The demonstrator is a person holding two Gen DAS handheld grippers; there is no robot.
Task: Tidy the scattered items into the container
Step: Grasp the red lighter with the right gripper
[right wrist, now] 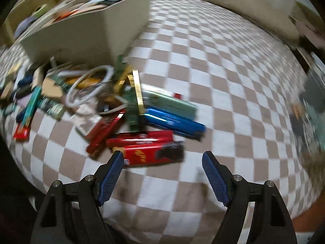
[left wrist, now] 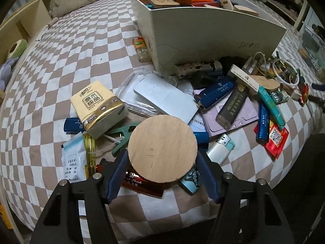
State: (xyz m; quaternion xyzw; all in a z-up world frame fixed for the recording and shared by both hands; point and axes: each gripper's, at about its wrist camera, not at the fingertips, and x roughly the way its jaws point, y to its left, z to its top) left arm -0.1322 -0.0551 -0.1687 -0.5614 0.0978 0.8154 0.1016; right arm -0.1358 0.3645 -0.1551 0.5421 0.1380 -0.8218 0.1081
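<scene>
A round wooden disc (left wrist: 162, 149) sits between the blue pads of my left gripper (left wrist: 162, 156), which is shut on it above a pile of lighters and packets. The white box (left wrist: 213, 32), the container, stands behind the pile and holds several small items. In the right wrist view, which is blurred, my right gripper (right wrist: 162, 157) stands open with nothing between its fingers, just in front of a red lighter (right wrist: 150, 155) and a blue lighter (right wrist: 174, 123). The white box (right wrist: 85, 30) shows at the upper left there.
On the checkered bedspread (left wrist: 67, 52) lie a yellow tissue pack (left wrist: 97, 105), a silver flat device (left wrist: 164, 98), a dark blue lighter (left wrist: 217, 93), a red sachet (left wrist: 274, 140) and white cable loops (right wrist: 87, 87). Wooden shelving (left wrist: 22, 20) edges the left side.
</scene>
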